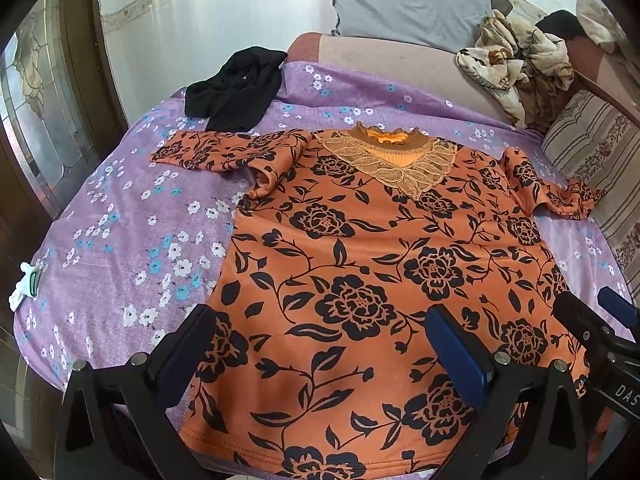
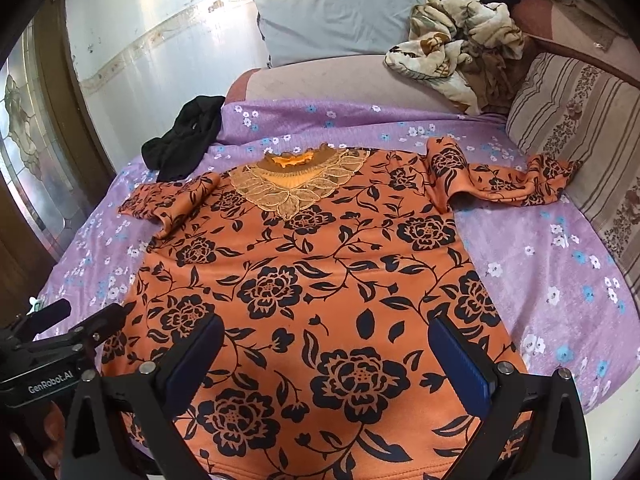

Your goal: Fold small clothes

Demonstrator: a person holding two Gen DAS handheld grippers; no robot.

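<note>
Left claw point(image 1: 320, 344), right claw point(image 2: 326, 346) – both wide, empty – over orange top's point(image 1: 360, 260) hem, flat on bedspread point(image 1: 132, 216).

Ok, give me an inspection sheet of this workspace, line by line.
Surface: purple floral sheet over the bed, mostly smooth.
Job's things: orange floral top spread flat, front up, lace collar away from the cameras, both sleeves out sideways and rumpled.
Clutter: black garment bunched beyond the top; small white item at the sheet's edge; crumpled patterned blanket.
Grippers: left claw and right claw open, above the hem end, holding nothing.
Cables: nothing seen.
Surroundings: grey pillow, striped cushion, tiled wall.
</note>
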